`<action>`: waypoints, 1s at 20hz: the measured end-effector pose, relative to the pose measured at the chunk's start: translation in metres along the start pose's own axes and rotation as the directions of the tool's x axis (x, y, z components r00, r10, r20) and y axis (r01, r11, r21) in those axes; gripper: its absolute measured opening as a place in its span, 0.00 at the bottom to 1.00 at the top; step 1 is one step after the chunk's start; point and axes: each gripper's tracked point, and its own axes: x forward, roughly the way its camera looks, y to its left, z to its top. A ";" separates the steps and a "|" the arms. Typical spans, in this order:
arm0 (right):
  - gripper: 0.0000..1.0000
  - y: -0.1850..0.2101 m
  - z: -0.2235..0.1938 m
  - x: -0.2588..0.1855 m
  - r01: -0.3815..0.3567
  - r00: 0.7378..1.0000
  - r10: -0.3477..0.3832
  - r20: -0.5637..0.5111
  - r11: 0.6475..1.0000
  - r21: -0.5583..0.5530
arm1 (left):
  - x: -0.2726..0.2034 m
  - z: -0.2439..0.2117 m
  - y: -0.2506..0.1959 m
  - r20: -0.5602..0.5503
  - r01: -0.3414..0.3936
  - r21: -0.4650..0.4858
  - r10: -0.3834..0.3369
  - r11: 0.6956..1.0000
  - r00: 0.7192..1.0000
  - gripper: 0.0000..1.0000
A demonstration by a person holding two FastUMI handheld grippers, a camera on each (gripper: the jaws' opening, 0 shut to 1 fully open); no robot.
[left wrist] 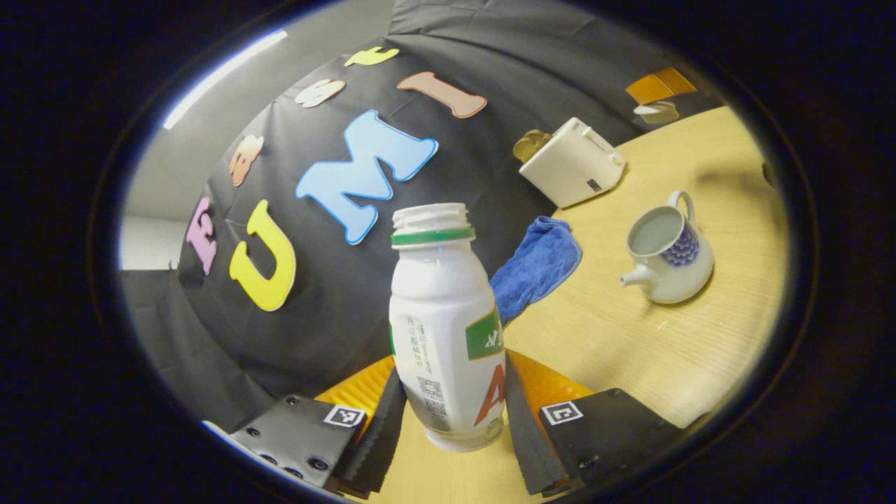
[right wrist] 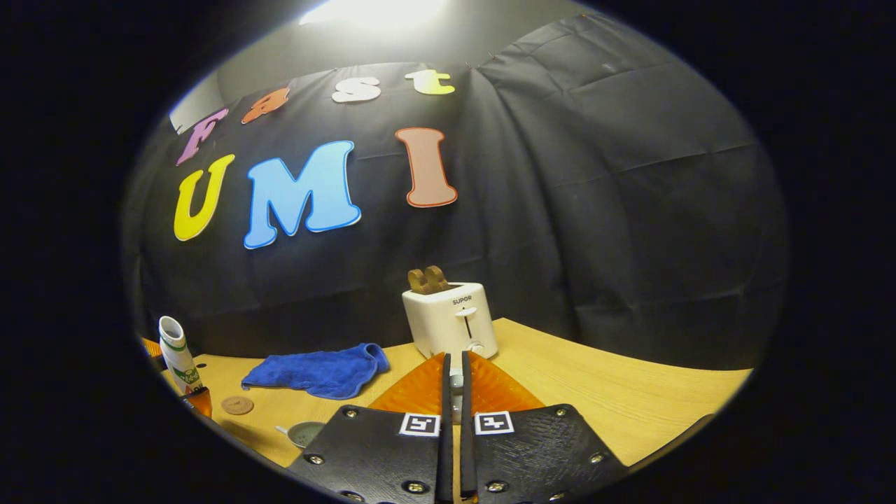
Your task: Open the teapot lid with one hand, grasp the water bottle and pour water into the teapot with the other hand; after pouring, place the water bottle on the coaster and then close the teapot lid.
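Note:
A white water bottle [left wrist: 441,329] with a green neck ring and no cap stands between the fingers of my left gripper [left wrist: 453,399], which is shut on its lower body. The white teapot [left wrist: 668,255] with a blue pattern sits on the table to the right, lid off, with liquid inside. My right gripper [right wrist: 455,374] is held above the table, its fingers nearly together on a small pale piece, the teapot lid [right wrist: 456,390]. The right gripper view also has the water bottle [right wrist: 175,353] at far left, a round brown coaster [right wrist: 236,404] and the open teapot [right wrist: 304,432].
A blue cloth [left wrist: 539,266] lies behind the bottle by the wall. A white toaster [left wrist: 570,161] with brown slices stands at the back of the wooden table [left wrist: 630,350]. The blue cloth [right wrist: 318,371] and toaster [right wrist: 451,318] appear ahead of my right gripper.

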 end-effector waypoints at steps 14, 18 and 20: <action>0.04 -0.026 -0.004 0.003 0.047 0.999 -0.044 -0.030 0.994 0.103 | 0.020 0.032 -0.026 -0.011 0.057 0.403 -0.058 0.913 0.998 0.82; 0.04 -0.028 -0.003 0.003 0.052 0.998 -0.049 -0.032 0.992 0.111 | 0.023 0.038 -0.034 -0.004 0.067 0.465 -0.074 0.883 0.997 0.82; 0.04 -0.028 -0.004 0.004 0.052 0.998 -0.049 -0.031 0.993 0.109 | 0.026 0.039 -0.035 -0.005 0.069 0.500 -0.077 0.863 0.997 0.82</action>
